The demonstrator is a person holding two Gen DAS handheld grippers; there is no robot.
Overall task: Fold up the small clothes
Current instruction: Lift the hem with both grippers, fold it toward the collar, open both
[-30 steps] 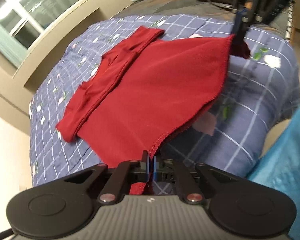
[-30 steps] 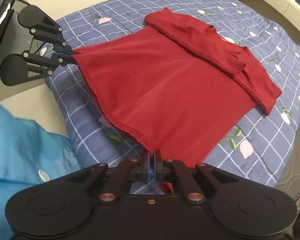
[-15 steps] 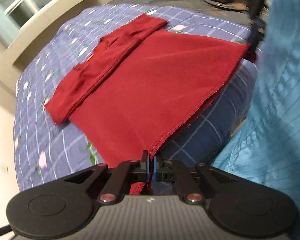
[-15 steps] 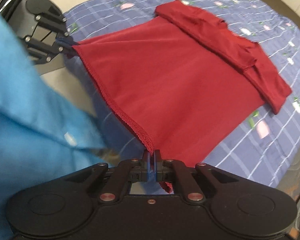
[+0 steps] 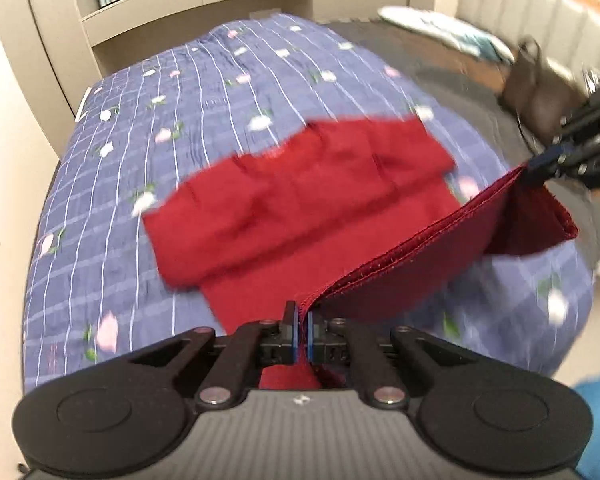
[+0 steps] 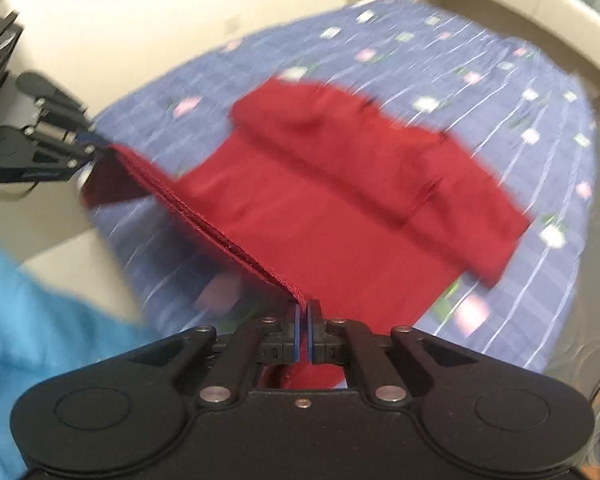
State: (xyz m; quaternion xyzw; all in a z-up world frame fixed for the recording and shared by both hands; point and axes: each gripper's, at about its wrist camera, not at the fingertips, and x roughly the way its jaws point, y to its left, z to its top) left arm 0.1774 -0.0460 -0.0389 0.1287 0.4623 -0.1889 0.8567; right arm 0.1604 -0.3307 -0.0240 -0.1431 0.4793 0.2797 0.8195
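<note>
A red shirt [image 5: 300,208] lies on the bed, its sleeves folded in across the far part. It also shows in the right wrist view [image 6: 340,200]. My left gripper [image 5: 302,320] is shut on one corner of the bottom hem. My right gripper [image 6: 303,314] is shut on the other hem corner. The hem [image 5: 420,240] is stretched taut between the two grippers and lifted above the bed. The right gripper shows at the right of the left wrist view [image 5: 540,162]. The left gripper shows at the left of the right wrist view [image 6: 92,142].
The bed has a blue checked cover with flowers [image 5: 140,120]. A blue garment [image 6: 40,320] is at the near left edge. A dark bag [image 5: 540,88] and a light pillow [image 5: 440,28] sit at the far right. Beige shelving [image 5: 180,20] stands behind the bed.
Both grippers have lifted the hem off the bed and swung it forward over the shirt. The views have turned and are now blurred by motion.
</note>
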